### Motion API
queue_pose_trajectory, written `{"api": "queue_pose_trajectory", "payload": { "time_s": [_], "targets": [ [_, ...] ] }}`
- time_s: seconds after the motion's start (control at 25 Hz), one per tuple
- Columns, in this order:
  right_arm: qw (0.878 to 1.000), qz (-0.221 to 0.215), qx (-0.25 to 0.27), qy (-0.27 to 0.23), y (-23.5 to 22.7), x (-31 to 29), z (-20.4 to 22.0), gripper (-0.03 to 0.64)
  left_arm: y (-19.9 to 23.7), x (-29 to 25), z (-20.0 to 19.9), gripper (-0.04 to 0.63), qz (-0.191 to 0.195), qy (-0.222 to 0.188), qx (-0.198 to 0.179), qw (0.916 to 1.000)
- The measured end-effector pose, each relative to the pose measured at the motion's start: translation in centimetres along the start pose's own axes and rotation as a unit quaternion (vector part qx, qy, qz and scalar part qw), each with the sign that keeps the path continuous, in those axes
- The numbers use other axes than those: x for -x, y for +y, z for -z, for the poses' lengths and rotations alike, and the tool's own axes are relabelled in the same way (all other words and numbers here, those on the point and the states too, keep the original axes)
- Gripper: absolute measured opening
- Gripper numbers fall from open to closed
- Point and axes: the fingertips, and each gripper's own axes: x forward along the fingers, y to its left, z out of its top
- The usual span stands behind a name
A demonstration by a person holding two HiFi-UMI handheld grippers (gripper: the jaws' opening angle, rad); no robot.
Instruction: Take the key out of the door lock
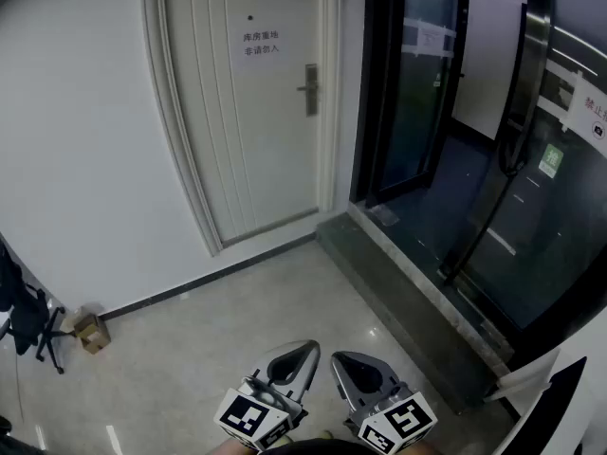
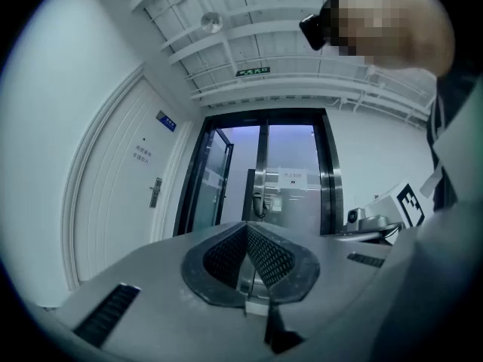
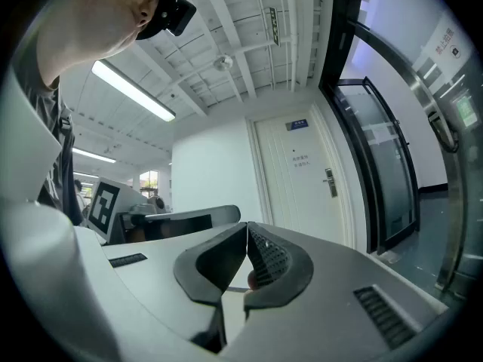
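Observation:
A white door (image 1: 256, 112) stands closed several steps ahead, with a metal handle and lock plate (image 1: 310, 89) on its right side. It is too far off for a key to show. Both grippers are low and close to the person, far from the door. My left gripper (image 1: 307, 348) and right gripper (image 1: 340, 359) sit side by side, each shut with nothing between the pads. The same lock plate (image 2: 155, 192) is small in the left gripper view, beyond the left gripper (image 2: 247, 229). In the right gripper view the lock plate (image 3: 330, 182) lies past the right gripper (image 3: 247, 228).
A paper sign (image 1: 260, 44) hangs on the door. Dark glass doors (image 1: 446, 112) and a raised stone threshold (image 1: 408, 292) fill the right. A small cardboard box (image 1: 92, 331) and a chair (image 1: 24, 316) stand by the left wall. Tiled floor (image 1: 237, 320) lies between me and the door.

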Motion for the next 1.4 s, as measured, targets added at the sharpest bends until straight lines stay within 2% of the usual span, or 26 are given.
{"api": "queue_pose_trajectory", "payload": {
  "time_s": [0.56, 0.76, 0.96, 1.24, 1.4],
  "targets": [
    [1.0, 0.017, 0.001, -0.005, -4.8, 1.0, -0.1, 0.014, 0.3, -4.0, 1.1, 0.005, -0.009, 0.003, -0.008, 0.9999],
    [1.0, 0.028, 0.002, -0.006, -7.1, 0.2, -0.4, 0.014, 1.7, -6.3, 1.1, 0.005, -0.014, 0.006, -0.006, 0.9999],
    [0.999, 0.037, 0.007, 0.002, -10.0, -2.1, 0.4, 0.014, 5.4, -8.8, 1.9, 0.005, -0.021, 0.006, -0.002, 0.9998],
    [0.998, 0.061, 0.013, 0.01, -15.5, -8.2, 0.1, 0.014, 12.5, -14.7, 2.4, 0.005, -0.011, 0.01, 0.0, 0.9999],
    [0.997, 0.073, 0.02, 0.014, -18.6, -13.6, -0.7, 0.014, 17.0, -18.4, 1.7, 0.005, -0.008, 0.011, -0.028, 0.9995]
  ]
}}
